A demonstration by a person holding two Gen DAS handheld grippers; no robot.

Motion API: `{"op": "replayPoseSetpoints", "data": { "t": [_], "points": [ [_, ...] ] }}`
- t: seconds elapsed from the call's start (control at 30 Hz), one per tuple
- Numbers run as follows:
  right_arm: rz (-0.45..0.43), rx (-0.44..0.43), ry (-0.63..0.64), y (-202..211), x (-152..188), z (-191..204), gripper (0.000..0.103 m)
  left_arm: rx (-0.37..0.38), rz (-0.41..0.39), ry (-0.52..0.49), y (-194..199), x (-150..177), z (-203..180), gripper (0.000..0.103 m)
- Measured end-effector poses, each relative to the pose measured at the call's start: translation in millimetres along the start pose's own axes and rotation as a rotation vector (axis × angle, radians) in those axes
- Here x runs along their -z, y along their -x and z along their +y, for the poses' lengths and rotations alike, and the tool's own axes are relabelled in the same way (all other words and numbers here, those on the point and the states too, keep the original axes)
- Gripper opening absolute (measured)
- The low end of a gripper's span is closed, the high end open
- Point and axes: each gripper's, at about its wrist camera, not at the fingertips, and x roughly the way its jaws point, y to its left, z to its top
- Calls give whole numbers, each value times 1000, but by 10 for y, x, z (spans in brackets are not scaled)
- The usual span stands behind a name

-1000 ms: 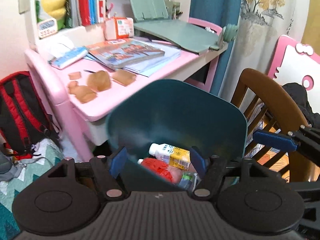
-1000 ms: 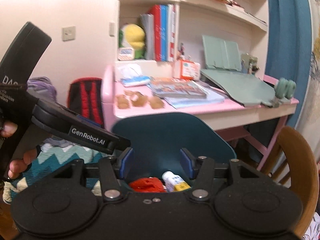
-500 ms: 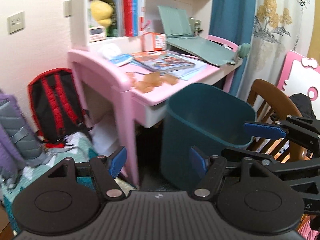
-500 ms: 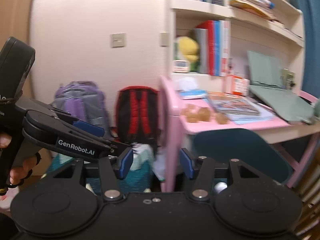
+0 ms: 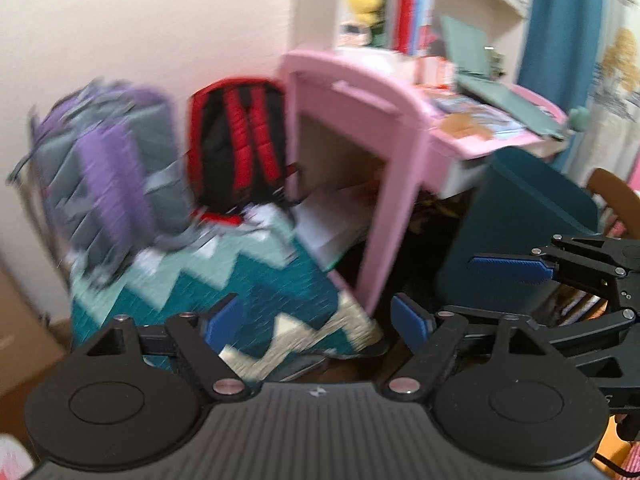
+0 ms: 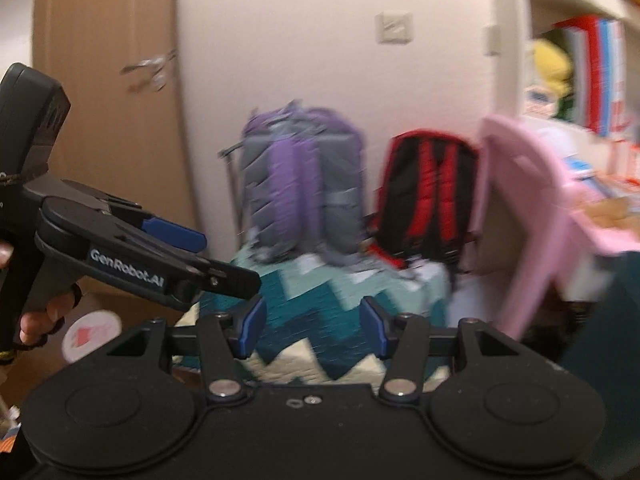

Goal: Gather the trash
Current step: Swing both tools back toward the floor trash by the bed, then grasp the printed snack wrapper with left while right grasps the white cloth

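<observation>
Jaws on both grippers, left and right, gaping empty; blurry view, so I'd be slowing down, scanning lower-left floor for trash, teal bin mid-right.

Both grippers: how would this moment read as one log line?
left gripper: open, empty | right gripper: open, empty | facing: purple backpack, red backpack | teal bin: right of view

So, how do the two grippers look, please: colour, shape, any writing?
Both are matte black with blue finger pads and two round discs at the base. The left gripper bears white "GenRobot.AI" lettering; bare fingers hold its handle. The right gripper looks alike.
</observation>
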Motion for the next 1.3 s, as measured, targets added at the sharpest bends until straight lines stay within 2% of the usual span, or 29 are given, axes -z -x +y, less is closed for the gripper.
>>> {"op": "replayPoseSetpoints", "data": {
  "t": [0.2,0.33,0.43,0.6,0.77,1.0,1.2,1.3],
  "points": [
    [72,-115,-18,-708,244,316,52,-52,24,107,-116,506,752,86],
    [158,-160,-35,-1229,522,495,52,-36,31,182,-313,857,1207,103],
    [228,-179,-45,-1613,755,627,52,-37,62,232,-517,1110,1535,103],
    [337,-207,-36,-2272,1211,821,52,-136,125,272,-964,1556,2047,103],
    [480,-246,-17,-2970,1760,1011,52,-218,255,262,-1564,2074,2539,103],
    [658,-343,76,-3731,2508,1294,52,-235,445,218,-2347,2734,3031,102],
    [787,-416,188,-4218,3131,1568,52,-236,607,180,-3048,3364,3229,102],
    [831,-451,273,-4395,3419,1722,52,-234,662,186,-3310,3649,3296,102]
  ]
}}
